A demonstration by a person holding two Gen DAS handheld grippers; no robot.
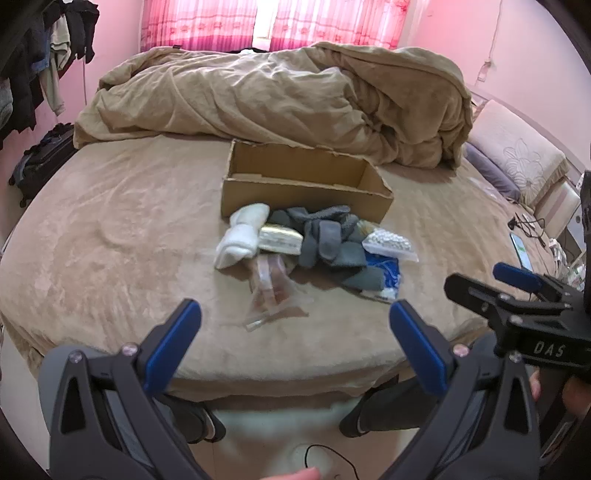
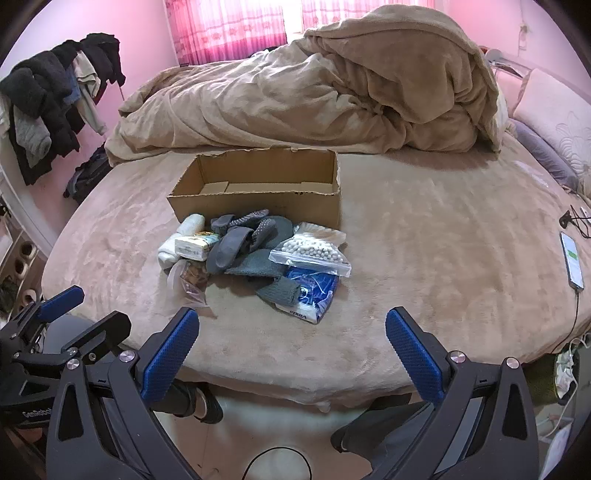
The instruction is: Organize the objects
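One open-topped cardboard box (image 2: 258, 206) sits mid-bed with nothing inside it; a heap lies against its near wall — one white sock roll (image 2: 177, 240), a tangle of grey socks (image 2: 243, 240), one zip bag of white beads (image 2: 310, 254), one blue tissue pack (image 2: 314, 291). Left claw (image 1: 295, 343) and right claw (image 2: 291, 347) both gape wide, holding nothing.

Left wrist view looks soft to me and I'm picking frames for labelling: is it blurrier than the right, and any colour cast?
Left wrist view: clear plastic bag and bed edge smeared. Right wrist view: sharper, bead bag crisp. Both: pink cast from curtains, fisheye bending.
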